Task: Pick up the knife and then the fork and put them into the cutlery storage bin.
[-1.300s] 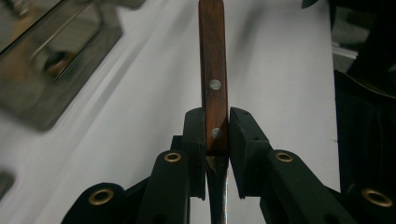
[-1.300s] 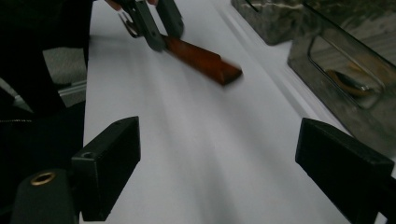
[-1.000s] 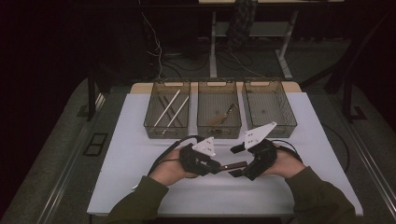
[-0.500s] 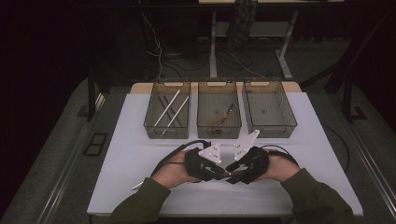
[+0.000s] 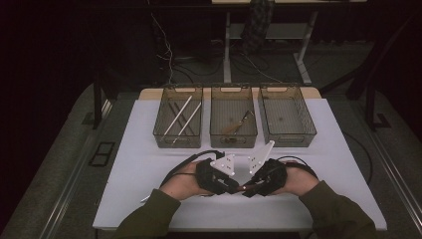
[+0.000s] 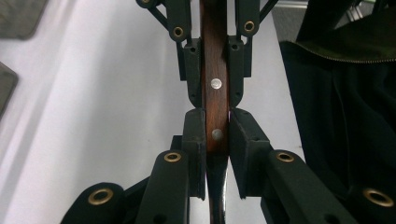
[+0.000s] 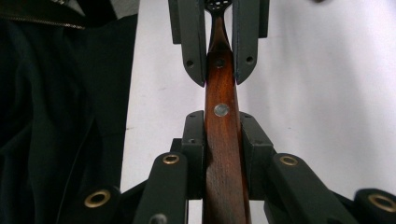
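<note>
We see three see-through bins in a row along the far edge of the white table. The left bin holds two pale sticks lying slantwise across dark ones. The middle bin holds a single brown-handled utensil set at an angle. The right bin shows little more than a small dark spot on its floor, and we cannot tell what that is.

Between the bins and the near edge the surface lies bare, with broad free strips toward the left and right edges as well.

Both forearms come in over the near edge in olive sleeves, and the hands meet near the middle of that edge, the grippers tipped toward each other, nose to nose. The left gripper and the right gripper share one thing: a wooden handle with metal rivets, held just above the surface close to the near edge.

In the left gripper view, that gripper's jaws are closed snug on the handle's sides, with the other gripper's jaws clamped on the same handle farther along. In the right gripper view the handle runs up between its own closed jaws, narrowing to a dark metal neck with a perforated end at the top, where the opposite jaws also pinch it. The person's dark clothing sits to one side in both views.
</note>
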`<state>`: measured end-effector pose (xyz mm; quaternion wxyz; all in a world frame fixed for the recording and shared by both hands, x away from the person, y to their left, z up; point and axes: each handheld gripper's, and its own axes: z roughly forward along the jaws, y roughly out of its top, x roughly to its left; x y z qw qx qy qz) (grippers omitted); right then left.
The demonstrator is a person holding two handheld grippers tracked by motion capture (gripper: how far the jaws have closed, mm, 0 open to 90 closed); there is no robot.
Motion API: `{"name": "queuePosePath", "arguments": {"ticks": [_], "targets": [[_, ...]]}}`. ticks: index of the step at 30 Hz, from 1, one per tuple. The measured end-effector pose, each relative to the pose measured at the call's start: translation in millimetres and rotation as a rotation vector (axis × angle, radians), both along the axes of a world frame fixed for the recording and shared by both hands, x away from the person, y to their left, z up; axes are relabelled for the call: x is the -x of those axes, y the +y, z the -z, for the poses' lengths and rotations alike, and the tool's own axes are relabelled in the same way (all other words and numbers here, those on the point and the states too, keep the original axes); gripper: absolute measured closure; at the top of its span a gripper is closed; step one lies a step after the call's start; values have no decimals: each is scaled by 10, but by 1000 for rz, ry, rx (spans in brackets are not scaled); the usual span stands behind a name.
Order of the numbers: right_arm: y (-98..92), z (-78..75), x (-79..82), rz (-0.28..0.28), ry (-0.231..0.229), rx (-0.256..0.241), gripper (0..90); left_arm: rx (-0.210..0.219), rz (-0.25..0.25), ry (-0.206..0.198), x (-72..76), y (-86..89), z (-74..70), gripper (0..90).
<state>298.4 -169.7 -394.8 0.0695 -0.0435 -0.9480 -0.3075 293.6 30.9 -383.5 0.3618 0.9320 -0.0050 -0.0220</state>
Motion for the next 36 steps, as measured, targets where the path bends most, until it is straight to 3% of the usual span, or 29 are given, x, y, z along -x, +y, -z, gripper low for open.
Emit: {"name": "queuePosePath", "arguments": {"ticks": [2, 6, 9, 16, 21, 25, 28, 36], "targets": [[-27, -27, -6, 26, -2, -9, 749, 32, -36, -4, -11, 34, -22, 732], [-128, -55, -28, 79, -10, -12, 749, 126, -133, -6, -51, 229, -89, 518], [-236, -93, -57, 128, -25, -29, 749, 178, -213, 5, -68, 429, -85, 434], [-558, -247, -172, 278, -60, -77, 749, 225, -476, -26, 68, 1012, 132, 328], [-849, -444, -313, 405, -86, -150, 748, 227, -591, -22, 165, 1265, 323, 209], [-1046, -591, -442, 502, -117, -185, 748, 230, -627, -21, 197, 1374, 393, 127], [-1171, -669, -545, 576, -140, -198, 748, 221, -626, -35, 194, 1368, 423, 103], [-1500, -754, -879, 783, -160, -171, 748, 213, -597, -39, 185, 1288, 451, 19]]}}
